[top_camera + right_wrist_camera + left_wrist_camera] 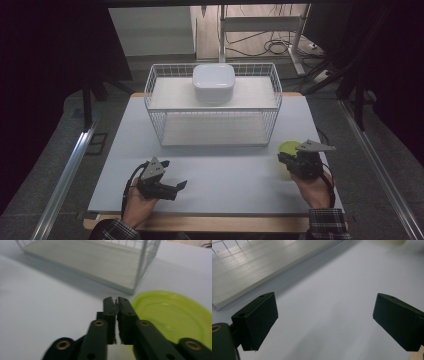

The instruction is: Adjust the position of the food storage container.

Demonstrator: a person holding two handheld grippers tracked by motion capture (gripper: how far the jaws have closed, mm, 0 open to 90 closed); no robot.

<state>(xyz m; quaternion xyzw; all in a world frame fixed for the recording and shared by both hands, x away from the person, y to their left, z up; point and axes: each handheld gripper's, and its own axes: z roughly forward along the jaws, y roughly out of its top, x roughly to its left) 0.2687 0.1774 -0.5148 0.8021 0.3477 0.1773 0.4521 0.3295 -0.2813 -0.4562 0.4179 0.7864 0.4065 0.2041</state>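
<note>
A lime-green plate (172, 320) lies on the white tabletop (220, 165) at the right, in front of the wire basket's right corner. My right gripper (115, 300) hovers over the plate's (288, 147) left edge, its jaws shut together with nothing visible between them. The plate's rim runs behind the right jaw, and I cannot tell if they touch. My left gripper (181, 186) rests low at the front left, jaws wide open over bare table, fingertips (257, 322) far apart. A white lidded box (214, 82) sits on the wire basket's (155, 120) upper shelf.
The two-tier wire basket (146, 262) stands at the middle back of the table, its lower shelf bare. Metal rails run along both sides of the table. A person's hands and plaid sleeves come in at the front edge.
</note>
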